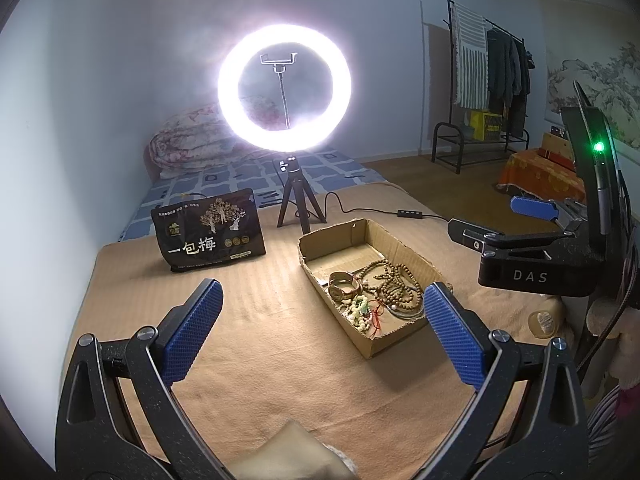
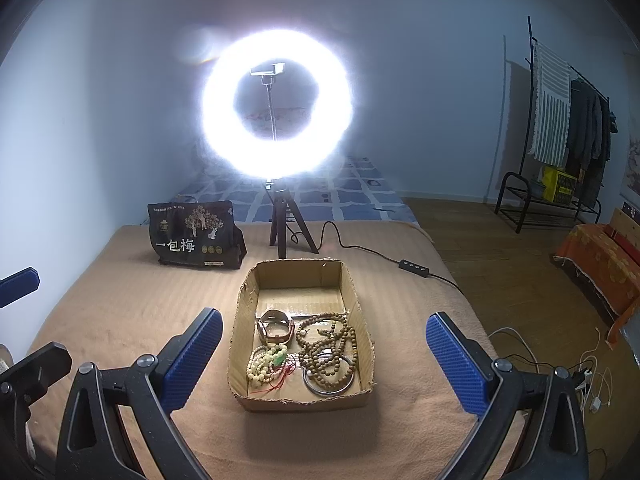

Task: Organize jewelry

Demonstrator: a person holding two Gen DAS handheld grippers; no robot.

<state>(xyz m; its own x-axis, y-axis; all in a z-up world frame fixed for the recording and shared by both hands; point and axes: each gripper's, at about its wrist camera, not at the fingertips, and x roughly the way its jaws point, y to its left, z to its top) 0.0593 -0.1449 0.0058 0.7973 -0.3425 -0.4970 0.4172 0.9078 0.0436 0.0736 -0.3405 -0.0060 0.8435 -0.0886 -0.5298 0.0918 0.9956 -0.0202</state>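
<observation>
Left gripper [image 1: 320, 308] hovers over bare blanket [image 1: 248, 320], fingers spread, empty. Cardboard box [image 2: 362, 320] holds all visible jewelry, heaped at its near end: wooden bead strands [image 2: 328, 344], pale bead bracelet [image 2: 266, 362], metal bangle [image 2: 328, 388]. Right gripper [image 2: 324, 340] straddles the box, fingers spread, apparently positioned for access.

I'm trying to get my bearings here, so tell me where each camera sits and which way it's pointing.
Left wrist: on the left gripper, open, left of the cardboard box, facing the ring light; the right gripper shows at right.
Right wrist: on the right gripper, open, straight behind the cardboard box; a left fingertip shows at left.
Shared: box of jewelry, black bag, ring light, blanket.
</observation>
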